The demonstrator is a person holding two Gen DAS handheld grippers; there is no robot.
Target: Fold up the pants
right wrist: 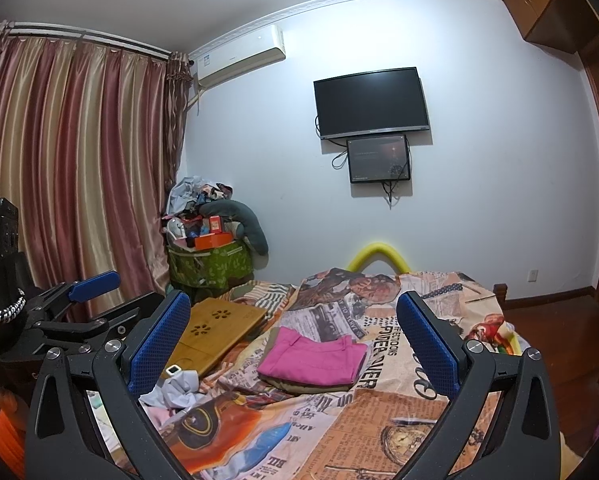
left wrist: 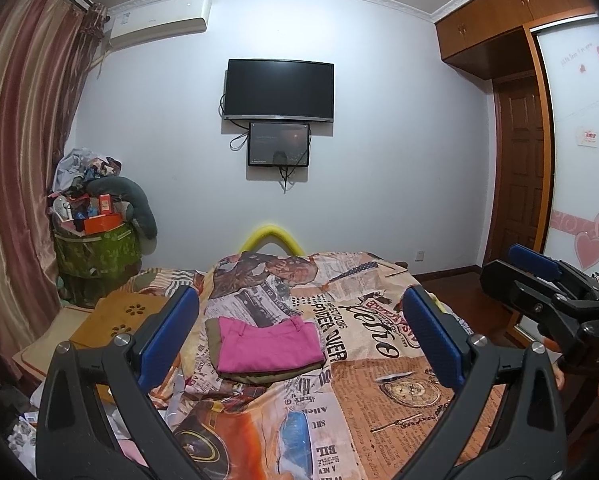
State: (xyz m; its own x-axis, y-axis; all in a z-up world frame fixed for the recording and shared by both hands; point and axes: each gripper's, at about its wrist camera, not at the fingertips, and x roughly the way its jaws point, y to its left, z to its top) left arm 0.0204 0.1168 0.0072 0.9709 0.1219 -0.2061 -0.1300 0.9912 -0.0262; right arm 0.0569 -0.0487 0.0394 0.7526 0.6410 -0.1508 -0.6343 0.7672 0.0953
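Folded pink pants lie on top of folded olive-brown pants on the newspaper-print bedspread. They also show in the right wrist view: pink pants on the olive pair. My left gripper is open and empty, raised above the bed, well short of the stack. My right gripper is open and empty, at a similar height. The right gripper shows at the right edge of the left wrist view; the left gripper shows at the left of the right wrist view.
A wooden lap tray lies on the bed's left side, with crumpled cloth near it. A green hamper piled with clutter stands by the curtain. A TV hangs on the far wall. A wardrobe stands right.
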